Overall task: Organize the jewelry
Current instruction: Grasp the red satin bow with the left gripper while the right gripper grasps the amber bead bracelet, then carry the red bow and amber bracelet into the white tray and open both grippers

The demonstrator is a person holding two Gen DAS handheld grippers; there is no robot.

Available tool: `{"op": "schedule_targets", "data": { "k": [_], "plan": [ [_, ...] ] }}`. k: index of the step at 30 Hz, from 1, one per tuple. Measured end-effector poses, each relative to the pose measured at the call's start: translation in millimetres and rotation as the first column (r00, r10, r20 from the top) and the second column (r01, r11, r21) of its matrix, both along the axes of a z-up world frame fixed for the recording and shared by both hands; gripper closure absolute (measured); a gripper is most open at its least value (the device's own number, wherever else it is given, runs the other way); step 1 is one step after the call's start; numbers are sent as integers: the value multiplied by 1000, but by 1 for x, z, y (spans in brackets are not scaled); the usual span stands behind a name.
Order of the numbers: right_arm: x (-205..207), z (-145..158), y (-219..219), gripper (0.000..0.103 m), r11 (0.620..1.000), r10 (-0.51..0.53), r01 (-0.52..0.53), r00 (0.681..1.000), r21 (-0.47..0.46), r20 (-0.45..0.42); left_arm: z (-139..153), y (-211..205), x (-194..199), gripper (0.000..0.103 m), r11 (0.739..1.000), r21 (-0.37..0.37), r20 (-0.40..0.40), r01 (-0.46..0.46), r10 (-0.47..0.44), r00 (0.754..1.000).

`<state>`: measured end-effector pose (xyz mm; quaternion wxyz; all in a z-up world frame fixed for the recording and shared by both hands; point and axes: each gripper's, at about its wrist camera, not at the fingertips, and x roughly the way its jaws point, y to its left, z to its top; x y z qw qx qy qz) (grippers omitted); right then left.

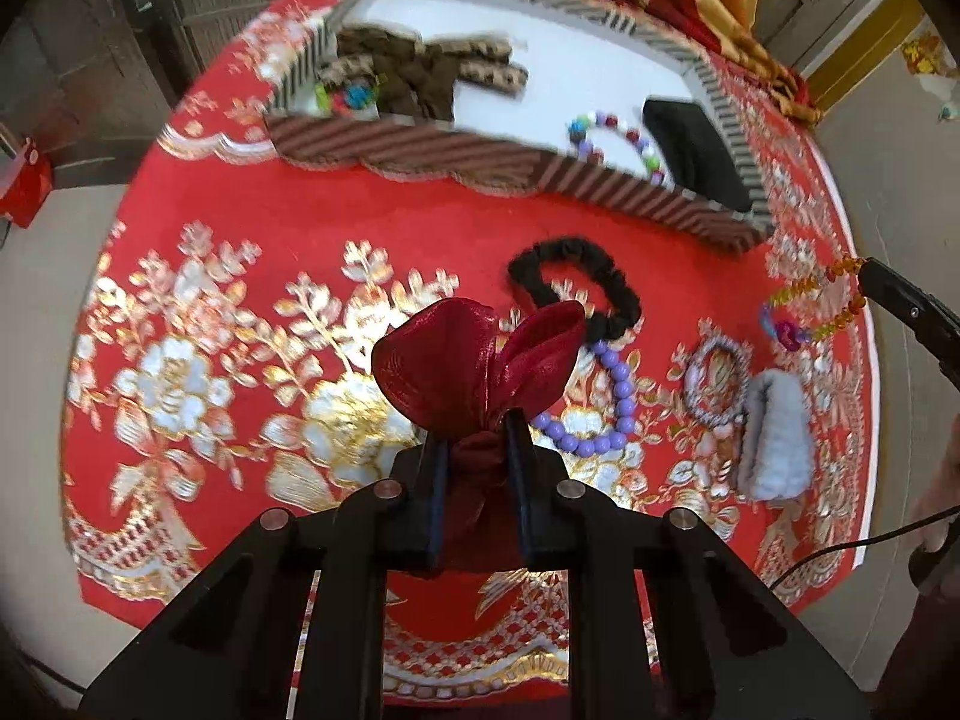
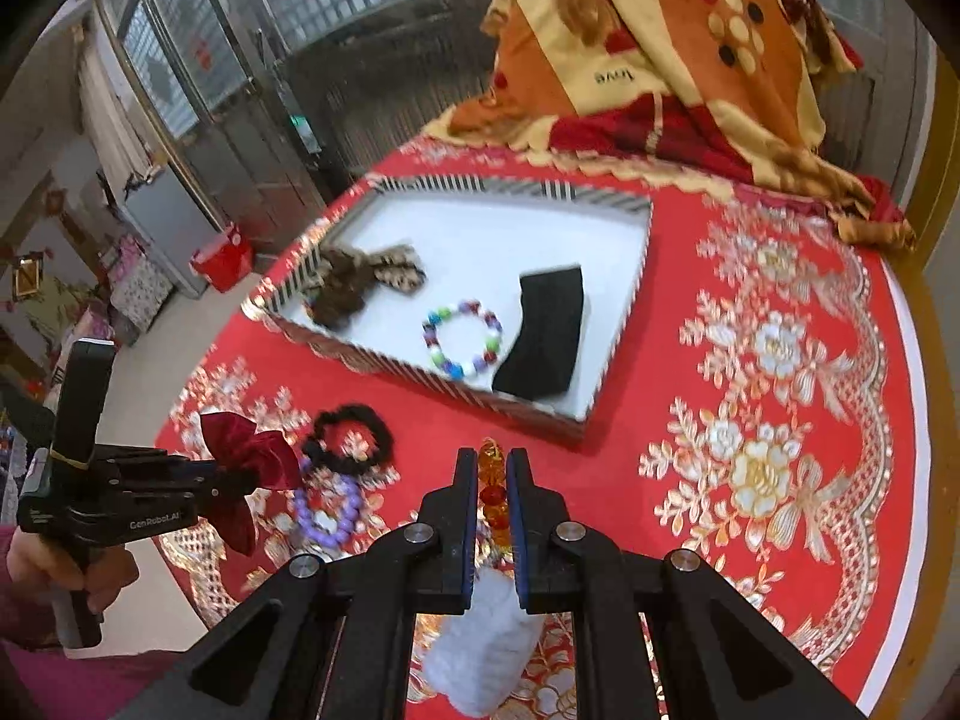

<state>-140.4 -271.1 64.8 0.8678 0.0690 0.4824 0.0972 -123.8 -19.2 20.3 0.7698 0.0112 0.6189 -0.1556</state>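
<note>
My left gripper is shut on a dark red fabric bow and holds it above the red tablecloth; it also shows in the right wrist view. My right gripper is shut on an amber bead necklace, which hangs at the right edge of the left wrist view. A striped tray holds a brown bow, a multicoloured bead bracelet and a black cloth.
On the cloth lie a black scrunchie, a purple bead bracelet, a silver beaded bracelet and a pale grey fluffy band. A patterned blanket is heaped at the table's far end.
</note>
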Motion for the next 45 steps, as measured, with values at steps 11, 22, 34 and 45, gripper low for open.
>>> {"op": "schedule_targets", "data": {
  "k": [11, 22, 34, 45],
  "plan": [
    [14, 33, 5, 94, 1000, 9, -8, 998, -8, 64, 42, 1, 19, 87, 1000, -21, 85, -7, 9, 996],
    [39, 42, 16, 94, 999, 15, -12, 997, -32, 80, 57, -6, 60, 87, 999, 27, 187, -27, 22, 982],
    [74, 31, 24, 94, 999, 20, -18, 999, -44, 46, 67, -9, 98, 87, 997, 77, 254, -13, -7, 967],
    [102, 31, 42, 94, 997, 48, -45, 998, -61, 42, 61, -4, 124, 87, 995, 102, 253, -13, -13, 967]
  ]
}}
